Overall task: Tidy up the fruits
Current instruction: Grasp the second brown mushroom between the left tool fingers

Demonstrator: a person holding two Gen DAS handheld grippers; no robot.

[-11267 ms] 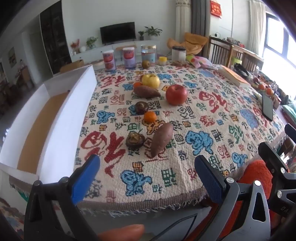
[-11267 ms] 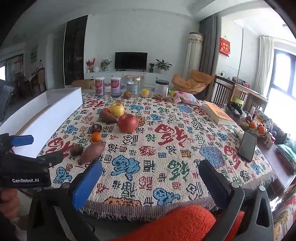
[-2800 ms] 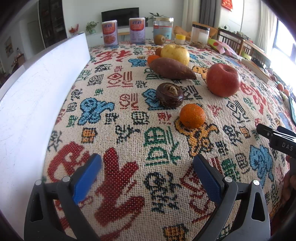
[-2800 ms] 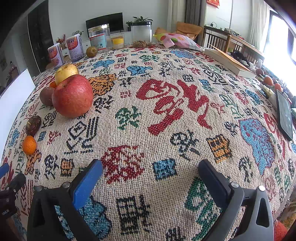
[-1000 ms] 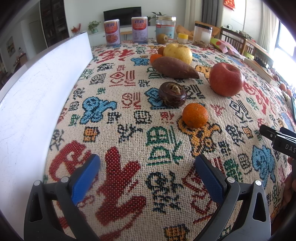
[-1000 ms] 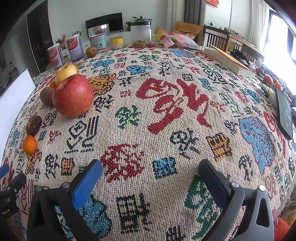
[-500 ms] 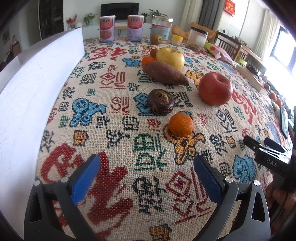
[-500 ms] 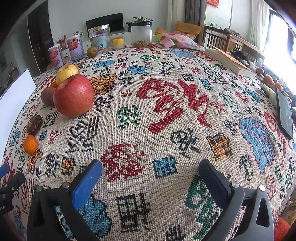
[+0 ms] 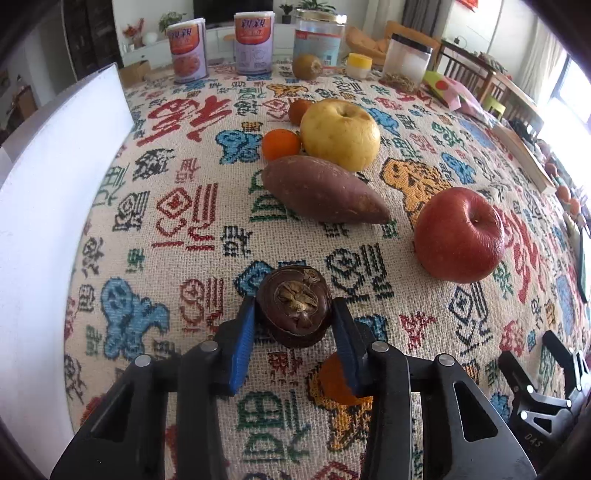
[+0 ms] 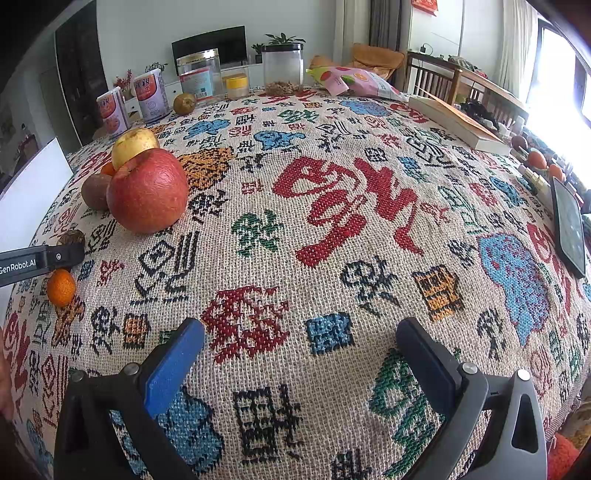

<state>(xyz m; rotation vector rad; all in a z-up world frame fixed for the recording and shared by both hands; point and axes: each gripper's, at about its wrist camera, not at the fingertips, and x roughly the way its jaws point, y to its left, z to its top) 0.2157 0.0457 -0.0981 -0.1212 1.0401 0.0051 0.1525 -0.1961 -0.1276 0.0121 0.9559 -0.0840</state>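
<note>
- The left gripper has just been closing; its blue pads now touch both sides of a dark brown mangosteen, which sits between them, so it is clamped on this fruit.
- Just below the right pad, a small orange lies on the patterned tablecloth, partly hidden by the finger.
- The right gripper hangs over bare cloth with its jaws wide apart and nothing between them.
- Farther on, a red apple stands to the right, and a sweet potato lies in the middle.
- Behind the sweet potato is a yellow apple, touching it, with a second small orange just beside.
- A white box wall runs along the left side.
- At the far edge stand two cans and jars.
</note>
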